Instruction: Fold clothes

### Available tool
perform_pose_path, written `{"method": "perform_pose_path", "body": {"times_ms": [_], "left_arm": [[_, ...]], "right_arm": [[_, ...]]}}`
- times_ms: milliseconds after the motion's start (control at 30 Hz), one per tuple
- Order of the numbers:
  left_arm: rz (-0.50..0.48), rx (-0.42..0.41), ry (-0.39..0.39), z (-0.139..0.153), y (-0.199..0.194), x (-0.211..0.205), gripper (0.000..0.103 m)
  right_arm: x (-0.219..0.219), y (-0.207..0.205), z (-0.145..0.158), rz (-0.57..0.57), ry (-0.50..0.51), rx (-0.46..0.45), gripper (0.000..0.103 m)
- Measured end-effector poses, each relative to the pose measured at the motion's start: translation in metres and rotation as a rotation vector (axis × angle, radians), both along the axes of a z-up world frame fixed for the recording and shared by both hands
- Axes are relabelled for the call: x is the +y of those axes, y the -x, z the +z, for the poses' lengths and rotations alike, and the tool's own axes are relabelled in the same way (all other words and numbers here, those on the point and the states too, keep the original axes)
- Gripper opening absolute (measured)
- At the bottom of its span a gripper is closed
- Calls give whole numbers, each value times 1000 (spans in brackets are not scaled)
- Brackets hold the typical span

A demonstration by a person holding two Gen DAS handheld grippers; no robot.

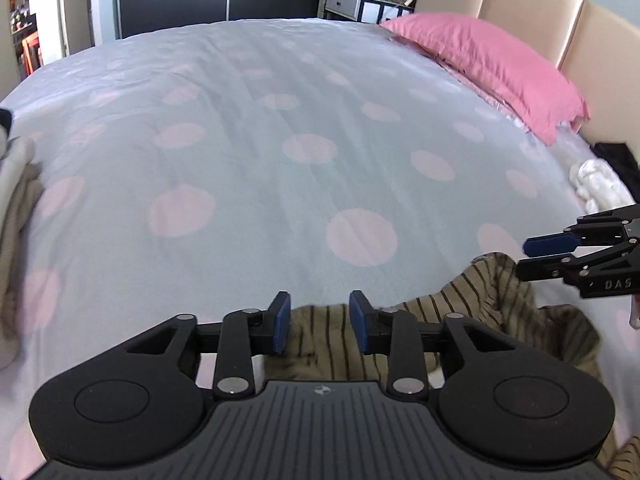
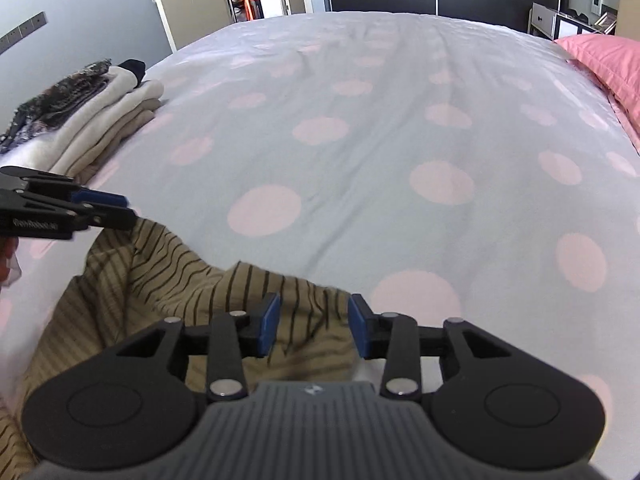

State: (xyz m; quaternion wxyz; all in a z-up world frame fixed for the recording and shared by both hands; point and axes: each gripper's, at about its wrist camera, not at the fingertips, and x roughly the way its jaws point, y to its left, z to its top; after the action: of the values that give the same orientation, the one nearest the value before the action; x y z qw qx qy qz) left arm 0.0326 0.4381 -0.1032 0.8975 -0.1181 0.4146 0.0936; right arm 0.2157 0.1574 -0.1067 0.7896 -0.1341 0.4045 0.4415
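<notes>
Leftmost, at the bed's left edge: a stack of folded clothes [image 2: 108,120], beige and cream with a dark patterned piece on top, well apart from the work. Next, near edge of the polka-dot bedspread [image 1: 280,120]: a crumpled tan striped garment [image 2: 168,280], lying loose and unfolded, spreading from left to right under both tools. Over its left part, the left gripper [image 1: 320,322], tilted down toward the cloth, blue pads [image 1: 280,320] standing apart, striped fabric visible in the gap below but not pressed by either pad. Over its right part, the right gripper [image 2: 312,326], likewise angled down, jaws apart, fabric showing between them without being pinched. Each tool visible from the side in the other's view, just above the garment's raised edge. Farther right, at the far right of the bed: a pink pillow [image 1: 500,76] against a beige padded headboard [image 1: 532,12]. Nearer, below the pillow: a small white bundle [image 1: 596,184] beside something dark, too unclear to name.
</notes>
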Motion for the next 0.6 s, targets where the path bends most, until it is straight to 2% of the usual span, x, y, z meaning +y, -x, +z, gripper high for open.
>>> {"method": "perform_pose_path", "body": {"times_ms": [167, 267, 367, 467, 600], "left_arm": [[-64, 48, 10, 6, 38, -6, 43], [-136, 65, 49, 8, 65, -21, 43], [-242, 77, 96, 12, 90, -44, 44], [-365, 102, 143, 11, 113, -73, 48], [-505, 139, 126, 3, 132, -118, 49]], "right_arm": [[-36, 12, 14, 4, 13, 32, 42], [-52, 33, 19, 56, 0, 72, 42], [-67, 65, 24, 156, -4, 108, 43], [-78, 102, 23, 293, 16, 124, 50], [-86, 146, 13, 446, 54, 140, 51]]}}
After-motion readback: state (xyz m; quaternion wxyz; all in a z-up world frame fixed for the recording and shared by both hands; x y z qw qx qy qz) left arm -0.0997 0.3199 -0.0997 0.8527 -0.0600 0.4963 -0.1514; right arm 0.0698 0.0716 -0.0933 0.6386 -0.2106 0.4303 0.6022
